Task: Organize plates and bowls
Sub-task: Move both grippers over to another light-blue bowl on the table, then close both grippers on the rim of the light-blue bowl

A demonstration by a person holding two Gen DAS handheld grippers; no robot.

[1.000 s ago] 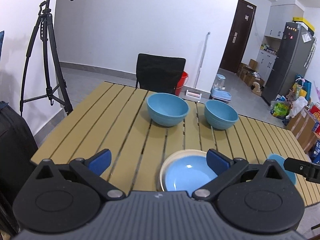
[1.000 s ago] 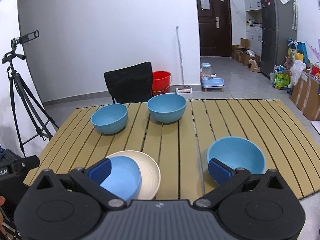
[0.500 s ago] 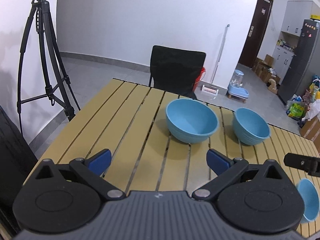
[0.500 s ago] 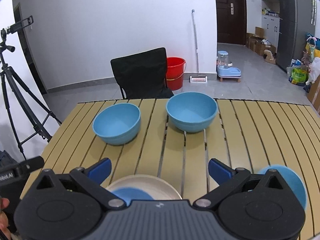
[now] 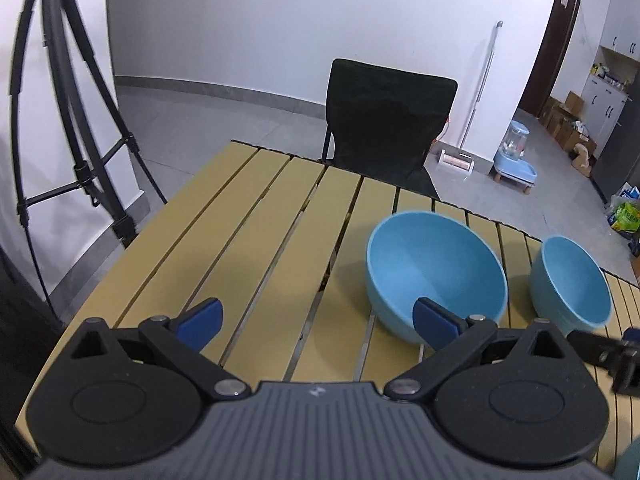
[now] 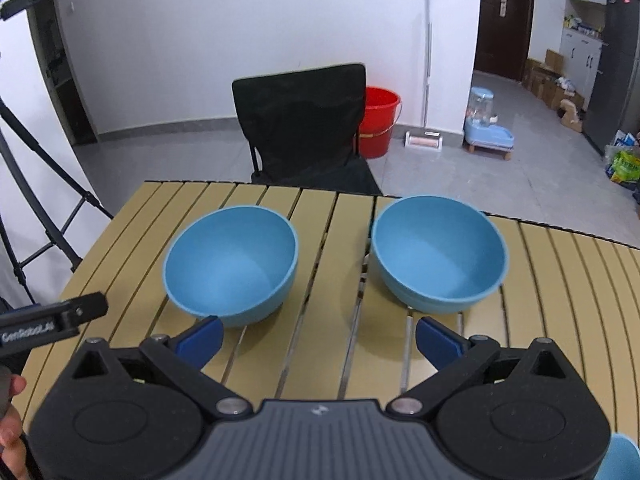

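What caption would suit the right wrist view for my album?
Open right gripper poised before two empty blue bowls, left bowl and right bowl, on a slatted table.

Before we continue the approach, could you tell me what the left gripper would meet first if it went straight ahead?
Probably the bare table: the left gripper, jaws open, points left of the nearer blue bowl. Depth is unclear.
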